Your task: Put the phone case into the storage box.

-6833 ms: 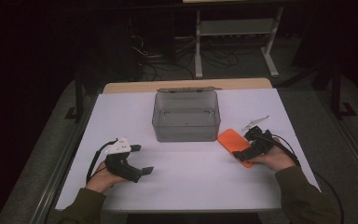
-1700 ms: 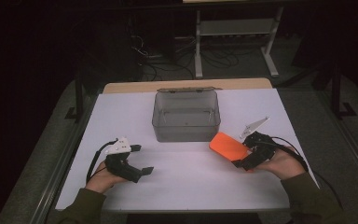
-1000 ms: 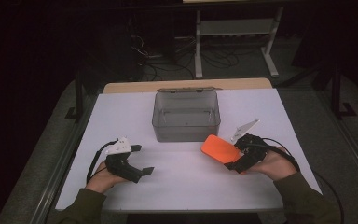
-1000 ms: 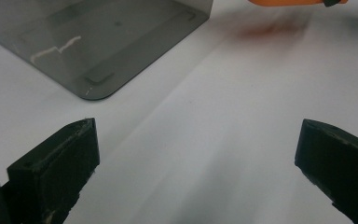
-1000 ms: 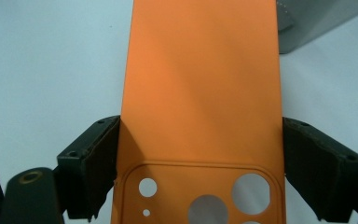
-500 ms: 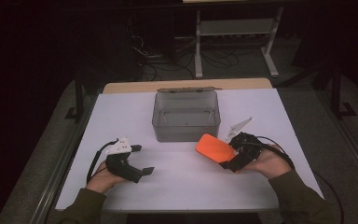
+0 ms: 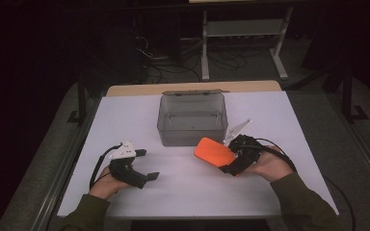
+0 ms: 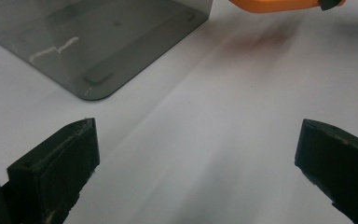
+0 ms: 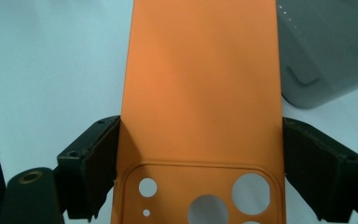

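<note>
Orange phone case (image 9: 200, 93) rides crosswise between the jaws of the right claw (image 9: 200, 163), each pad pressed against one long edge near the camera cut-outs, so the claw is clamped on the case across its width. Seen from the high view, the case (image 7: 214, 151) juts forward and to the left of that claw (image 7: 236, 161), lifted off the white table (image 7: 197, 192), its free end just short of the front wall of the grey bin (image 7: 191, 120). From the right claw's own camera the bin (image 9: 328, 51) sits ahead and to the right of the case's far end.

By its look the case is a thin moulded shell: light, probably a little flexible, with a smooth skin that could slide under a loose pinch. A grip across the two long edges, as here, likely suits it best, since the rims are the stiffest part; squeezing hard may bow the back panel. Held near one end, the long free end could sag or swing, so a gentle carry seems wise. It appears unlikely to break if dropped into the bin.

Left claw (image 7: 142, 166) rests low on the table well apart from the case, jaws spread wide and holding nothing; in its own view the table shows between them, the bin's corner (image 8: 98, 91) ahead.
</note>
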The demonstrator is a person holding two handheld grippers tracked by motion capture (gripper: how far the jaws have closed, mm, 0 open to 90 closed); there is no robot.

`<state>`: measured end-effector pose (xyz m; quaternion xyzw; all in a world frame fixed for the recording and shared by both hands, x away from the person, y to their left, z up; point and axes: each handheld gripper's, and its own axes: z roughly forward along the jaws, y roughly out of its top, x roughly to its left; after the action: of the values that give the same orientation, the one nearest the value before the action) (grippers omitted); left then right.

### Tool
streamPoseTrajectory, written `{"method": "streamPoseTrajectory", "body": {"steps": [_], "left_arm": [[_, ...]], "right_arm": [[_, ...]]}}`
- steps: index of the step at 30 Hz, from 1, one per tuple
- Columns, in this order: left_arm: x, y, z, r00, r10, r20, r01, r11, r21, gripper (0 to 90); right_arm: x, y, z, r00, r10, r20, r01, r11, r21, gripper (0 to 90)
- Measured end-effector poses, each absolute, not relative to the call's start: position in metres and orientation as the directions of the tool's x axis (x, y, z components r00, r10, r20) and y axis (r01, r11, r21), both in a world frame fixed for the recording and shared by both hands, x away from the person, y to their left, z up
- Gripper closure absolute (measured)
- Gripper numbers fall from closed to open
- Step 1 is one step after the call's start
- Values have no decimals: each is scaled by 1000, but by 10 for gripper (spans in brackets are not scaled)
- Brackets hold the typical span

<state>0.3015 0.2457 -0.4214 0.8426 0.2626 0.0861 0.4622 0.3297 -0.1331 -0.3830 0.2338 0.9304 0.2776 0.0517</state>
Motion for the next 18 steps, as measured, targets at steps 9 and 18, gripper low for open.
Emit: {"method": "streamPoseTrajectory", "body": {"steps": [9,18], "left_arm": [[302,246,-421,848,520,-96,361,-436,824,0],[301,246,-421,847,522,-96,361,-434,825,0]], "right_arm": [[334,-118,-382,-899,437,29,382,751,539,152],[339,-102,-380,-913,407,27,356,765,537,152]]}}
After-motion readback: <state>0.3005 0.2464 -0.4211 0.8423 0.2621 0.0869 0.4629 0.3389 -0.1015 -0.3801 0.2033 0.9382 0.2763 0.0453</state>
